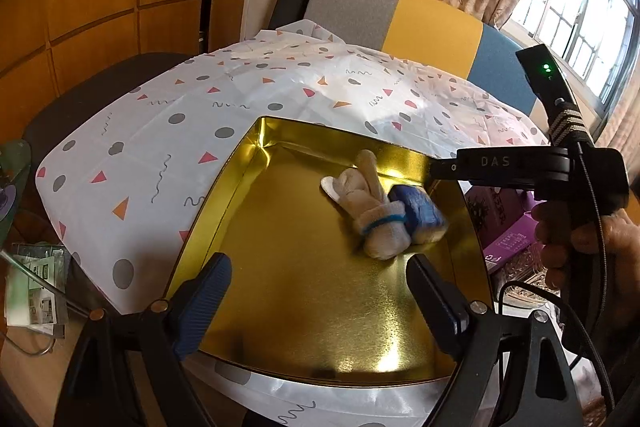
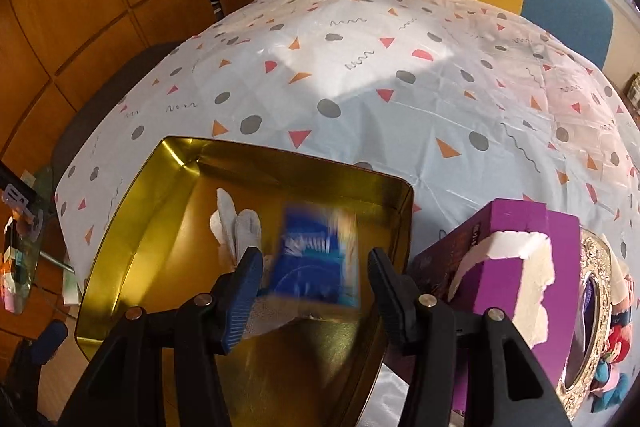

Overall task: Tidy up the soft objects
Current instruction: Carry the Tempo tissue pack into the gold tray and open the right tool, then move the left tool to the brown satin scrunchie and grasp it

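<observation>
The tabletop (image 2: 360, 99) wears a pale cloth of dots and triangles, and on its near side sits a wide gold tin (image 1: 224, 211), the landmark for all else. Just beside the tin's right wall stands a purple box (image 2: 552, 251) with torn white edges. Inside the tin, toward its far right corner, lies a rolled grey glove (image 1: 372, 215) bound with a blue band, and touching its right side a blue sponge (image 1: 420, 211); from the right wrist the sponge (image 2: 316, 259) is a blur. The left tongs (image 1: 316, 291) hang over the tin's near half, jaws wide apart, nothing between them. The right tongs (image 2: 316, 275) point down over the tin's right part, jaws apart, the sponge in the gap with space at either side
</observation>
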`<action>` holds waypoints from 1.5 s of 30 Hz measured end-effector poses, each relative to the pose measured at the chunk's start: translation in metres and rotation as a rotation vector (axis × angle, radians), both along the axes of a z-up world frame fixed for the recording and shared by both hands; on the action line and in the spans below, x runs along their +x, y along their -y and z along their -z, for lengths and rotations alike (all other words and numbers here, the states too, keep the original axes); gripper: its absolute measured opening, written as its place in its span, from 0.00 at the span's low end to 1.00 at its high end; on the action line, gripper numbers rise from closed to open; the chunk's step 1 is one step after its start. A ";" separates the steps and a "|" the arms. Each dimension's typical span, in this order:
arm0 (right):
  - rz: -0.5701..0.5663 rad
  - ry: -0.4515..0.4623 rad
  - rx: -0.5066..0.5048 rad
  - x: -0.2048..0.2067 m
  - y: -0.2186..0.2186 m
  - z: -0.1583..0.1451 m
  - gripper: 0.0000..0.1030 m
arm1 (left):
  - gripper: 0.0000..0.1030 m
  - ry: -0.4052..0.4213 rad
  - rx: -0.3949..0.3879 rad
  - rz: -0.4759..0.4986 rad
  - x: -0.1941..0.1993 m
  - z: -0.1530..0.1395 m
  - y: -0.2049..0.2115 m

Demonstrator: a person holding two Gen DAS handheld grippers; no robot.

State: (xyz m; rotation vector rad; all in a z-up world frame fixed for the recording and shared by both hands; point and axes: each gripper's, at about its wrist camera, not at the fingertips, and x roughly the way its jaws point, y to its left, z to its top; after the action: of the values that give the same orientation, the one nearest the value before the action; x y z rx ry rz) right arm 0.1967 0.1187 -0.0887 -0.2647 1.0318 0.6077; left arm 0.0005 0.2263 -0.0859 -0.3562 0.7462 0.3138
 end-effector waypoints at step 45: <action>0.535 0.230 0.140 -0.051 0.297 -0.043 0.73 | 0.87 -0.014 0.100 0.257 0.023 -0.009 0.085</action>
State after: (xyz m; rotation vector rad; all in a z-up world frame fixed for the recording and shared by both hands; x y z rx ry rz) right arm 0.1459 -0.1782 -0.0453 0.0678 0.7875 0.1567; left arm 0.0235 0.1415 -0.0772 -0.1609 0.7775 0.1104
